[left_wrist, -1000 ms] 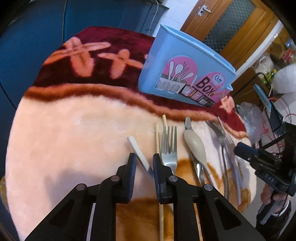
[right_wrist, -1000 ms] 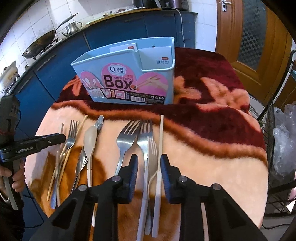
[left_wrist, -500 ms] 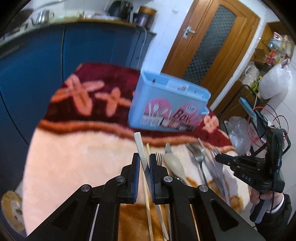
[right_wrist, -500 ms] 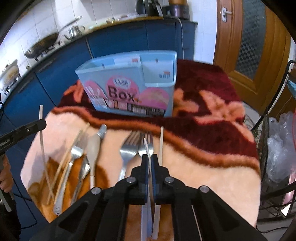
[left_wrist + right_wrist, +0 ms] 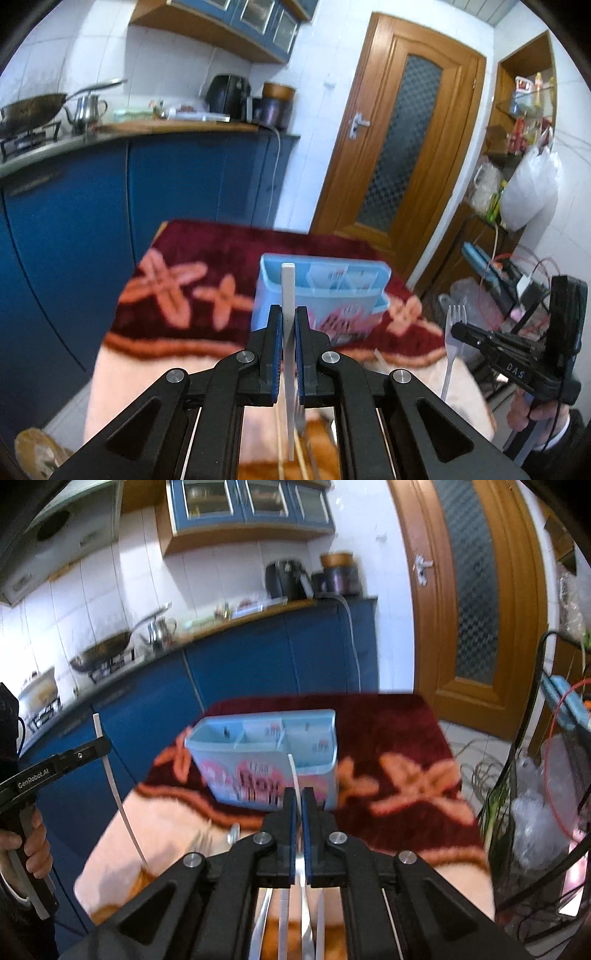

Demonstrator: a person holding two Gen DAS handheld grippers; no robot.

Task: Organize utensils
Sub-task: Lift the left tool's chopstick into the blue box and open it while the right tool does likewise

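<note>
I've got a white chopstick (image 5: pixel 287 295) pinched in my left gripper (image 5: pixel 286 354), pointing up at 12 o'clock toward the blue box (image 5: pixel 325 291). My right gripper (image 5: pixel 298 834) is clamped on a fork (image 5: pixel 293 771); in the left view its prongs stick up. Both are lifted off the desk (image 5: pixel 155 369), box at 12 o'clock. Step: carry to box. Next, I think: move fwd, tip each over a slot, then let go. More utensils (image 5: pixel 229 834) wait below.
</note>
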